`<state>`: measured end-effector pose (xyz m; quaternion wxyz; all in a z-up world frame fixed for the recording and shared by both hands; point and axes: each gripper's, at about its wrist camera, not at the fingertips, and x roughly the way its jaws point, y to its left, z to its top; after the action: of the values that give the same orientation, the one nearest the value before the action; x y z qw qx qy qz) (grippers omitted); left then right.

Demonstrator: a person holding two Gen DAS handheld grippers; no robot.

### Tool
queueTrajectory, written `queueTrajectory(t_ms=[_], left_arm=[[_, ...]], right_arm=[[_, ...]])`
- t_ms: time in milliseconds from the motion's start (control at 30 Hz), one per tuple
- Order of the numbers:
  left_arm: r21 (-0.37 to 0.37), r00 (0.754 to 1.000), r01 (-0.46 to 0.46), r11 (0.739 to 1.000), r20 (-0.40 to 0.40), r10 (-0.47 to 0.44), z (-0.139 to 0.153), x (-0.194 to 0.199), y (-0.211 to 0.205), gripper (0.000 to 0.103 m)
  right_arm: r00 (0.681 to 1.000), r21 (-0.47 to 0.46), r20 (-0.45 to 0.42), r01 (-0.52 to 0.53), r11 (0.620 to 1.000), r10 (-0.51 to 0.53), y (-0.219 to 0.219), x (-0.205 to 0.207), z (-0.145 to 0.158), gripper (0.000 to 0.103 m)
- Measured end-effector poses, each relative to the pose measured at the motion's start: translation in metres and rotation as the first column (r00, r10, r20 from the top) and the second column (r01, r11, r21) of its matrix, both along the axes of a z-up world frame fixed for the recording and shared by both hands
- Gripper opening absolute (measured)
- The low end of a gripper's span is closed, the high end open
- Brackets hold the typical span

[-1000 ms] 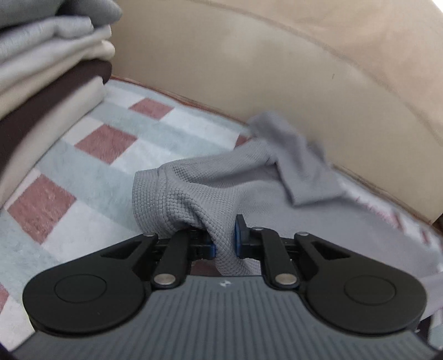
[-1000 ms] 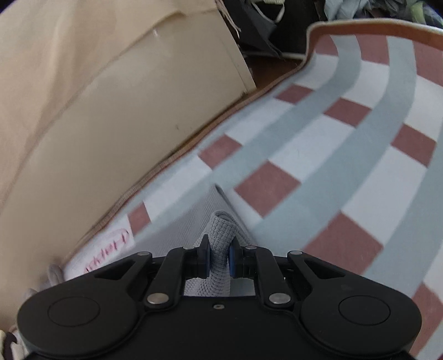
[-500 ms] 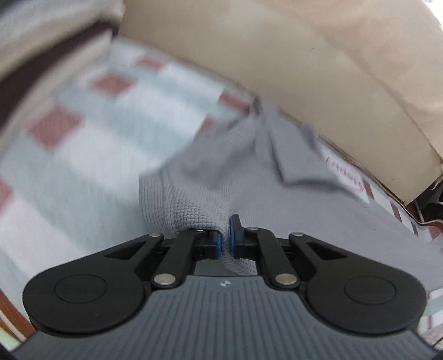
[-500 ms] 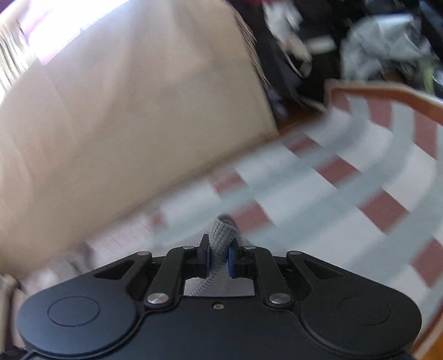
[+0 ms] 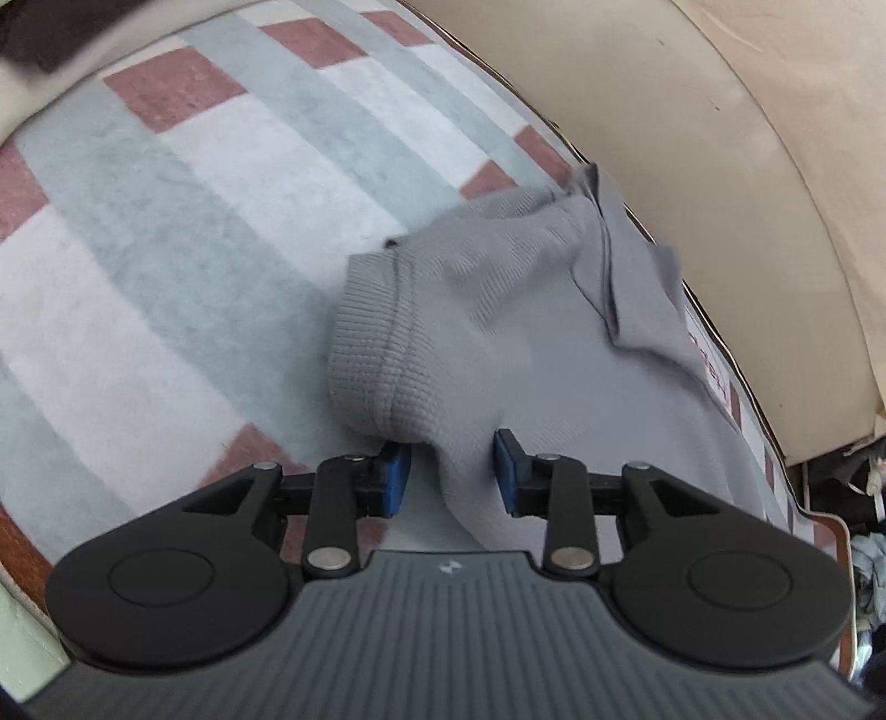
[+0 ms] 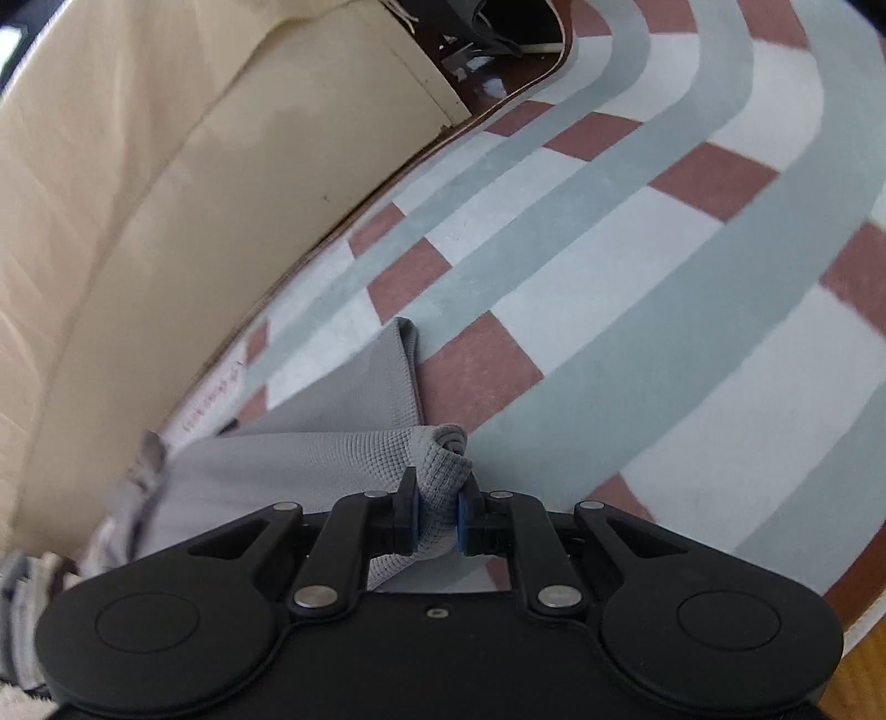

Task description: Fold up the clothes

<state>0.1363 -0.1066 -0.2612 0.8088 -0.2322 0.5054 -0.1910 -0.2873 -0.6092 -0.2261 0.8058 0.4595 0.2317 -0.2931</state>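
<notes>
A grey knit garment lies spread on the checked rug, its ribbed hem bunched up close in the left wrist view. My left gripper is open, its blue pads apart on either side of a fold of the hem, which lies loose between them. In the right wrist view the same garment stretches to the left. My right gripper is shut on a rolled grey corner of the garment.
A checked rug of grey-green, white and dusty red squares covers the floor. A beige sofa base runs along the rug's edge. Dark clutter lies beyond the rug's far corner. A stack of folded clothes peeks in at the lower left.
My left gripper has opened and let go of the garment's hem. Both grippers have swung along the rug, and the folded stack has left the left wrist view. The right gripper stays shut on its corner.
</notes>
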Motion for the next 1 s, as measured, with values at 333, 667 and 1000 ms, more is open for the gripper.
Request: queueTrajectory(t_ms=[333,667,1000], left_arm=[[0.004,1.000,0.010,1.000,0.002,-0.010,0.000,0.023,-0.017,0.057],[-0.051,0.998,-0.059,0.997,-0.006,0.059,0.004,0.031,-0.011,0.009],[0.120,0.994,0.072,0.990,0.074,-0.081,0.037,0.019,-0.015,0.008]], right_arm=[[0.995,-0.170,0.001,0.095,0.981,-0.097,-0.023,-0.019,0.045,0.040],[0.912,-0.205,-0.277,-0.364,0.908,0.303,-0.068,0.095,0.030,0.048],[0.871,-0.240,-0.338,-0.446,0.862,0.357,-0.055,0.133,-0.004,0.053]])
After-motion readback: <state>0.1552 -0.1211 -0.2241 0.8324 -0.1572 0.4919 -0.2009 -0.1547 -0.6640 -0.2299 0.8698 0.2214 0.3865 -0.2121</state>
